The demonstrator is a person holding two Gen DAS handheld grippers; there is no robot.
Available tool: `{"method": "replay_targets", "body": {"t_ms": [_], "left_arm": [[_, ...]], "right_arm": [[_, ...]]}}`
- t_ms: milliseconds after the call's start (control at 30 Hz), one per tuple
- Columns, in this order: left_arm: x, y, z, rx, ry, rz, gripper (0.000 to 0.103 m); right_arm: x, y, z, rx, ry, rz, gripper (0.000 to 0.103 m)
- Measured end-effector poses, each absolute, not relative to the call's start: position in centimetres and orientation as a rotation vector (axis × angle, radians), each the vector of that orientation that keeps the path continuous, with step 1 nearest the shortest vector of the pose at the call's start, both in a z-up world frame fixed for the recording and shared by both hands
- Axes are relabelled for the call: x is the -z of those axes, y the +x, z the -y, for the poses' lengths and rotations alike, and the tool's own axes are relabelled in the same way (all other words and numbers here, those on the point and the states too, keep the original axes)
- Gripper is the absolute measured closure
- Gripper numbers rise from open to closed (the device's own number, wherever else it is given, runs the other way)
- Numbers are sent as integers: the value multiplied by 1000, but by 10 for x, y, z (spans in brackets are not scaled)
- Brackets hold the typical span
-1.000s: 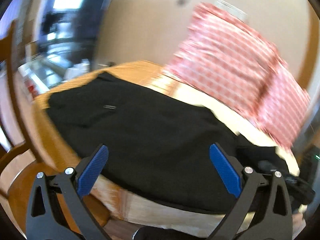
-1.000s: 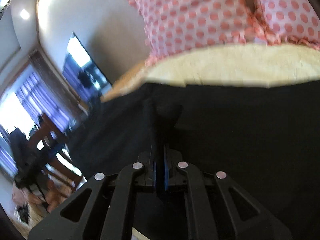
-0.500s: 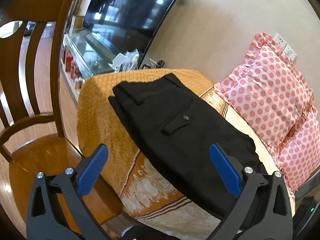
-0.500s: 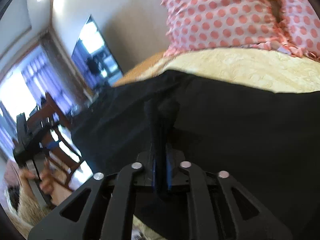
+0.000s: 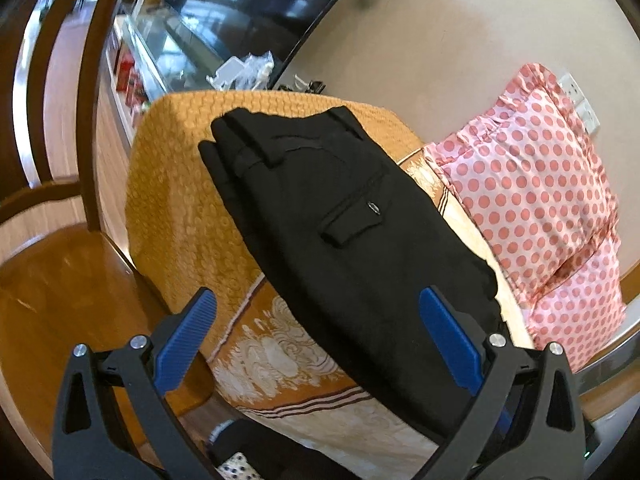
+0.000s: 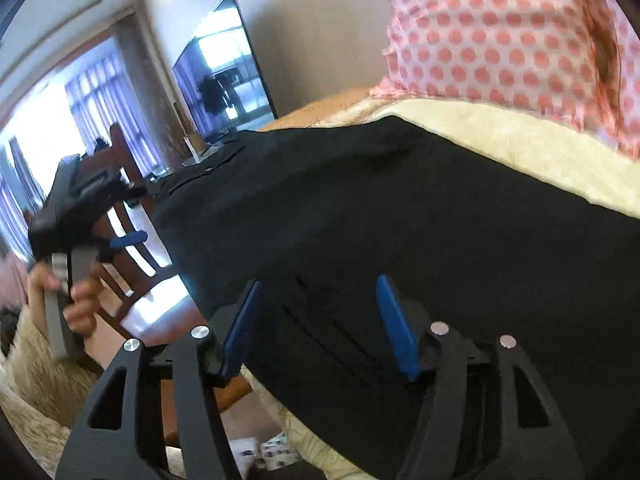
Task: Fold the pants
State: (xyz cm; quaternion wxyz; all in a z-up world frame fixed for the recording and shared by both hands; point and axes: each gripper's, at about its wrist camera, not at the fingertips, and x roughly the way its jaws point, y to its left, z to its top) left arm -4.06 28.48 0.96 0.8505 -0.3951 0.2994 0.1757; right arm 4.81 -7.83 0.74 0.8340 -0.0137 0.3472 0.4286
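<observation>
The worktop (image 5: 180, 208), covered with an orange and cream patterned cloth, fills the space ahead of both grippers. On it lie the pants (image 5: 344, 224), one black pair, already doubled so that the two legs rest one on the other. From the left gripper (image 5: 318, 336) the pants stretch forward and away, with the waistband at the far end and a back pocket flap facing up. I judge that this long flat shape is kept so the next fold can go across the length.

Beyond the pants, to the right of the left gripper, two pink pillows (image 5: 548, 184) with red dots lean against the wall, out of the working area. One wooden chair (image 5: 56, 264) stands to the left of this gripper, beside the worktop edge.

The left gripper hangs above the near edge with its fingers wide apart and nothing between them. The right gripper (image 6: 318, 330) is low over the pants, at the end near the person; its fingers are also apart, and the black cloth lies just under them, not pinched. Some small creases show in the cloth between these fingers. In the right wrist view the person's left hand (image 6: 76, 292) is far to the left, holding the other tool.

So I count one pair of pants, two pillows, one chair, two grippers.
</observation>
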Motion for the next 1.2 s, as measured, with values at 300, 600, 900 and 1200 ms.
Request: {"method": "replay_targets", "body": {"t_ms": [300,600,900,1200], "left_arm": [[3,-15,-301,-296,-950,-657,2],[-34,-5,-287,-249,-868,-587,3],[-26,10,-327,-421,-933,-621,30],[-51,14,-310,-528,-746,-626,92]], "right_arm": [[-9,49,82,-935,8,-737,32],[-2,54,80,-946,6,-723,30],[-1,49,78,-941,-48,-693,30],[-10,49,123,-989,128,-649,30]]}}
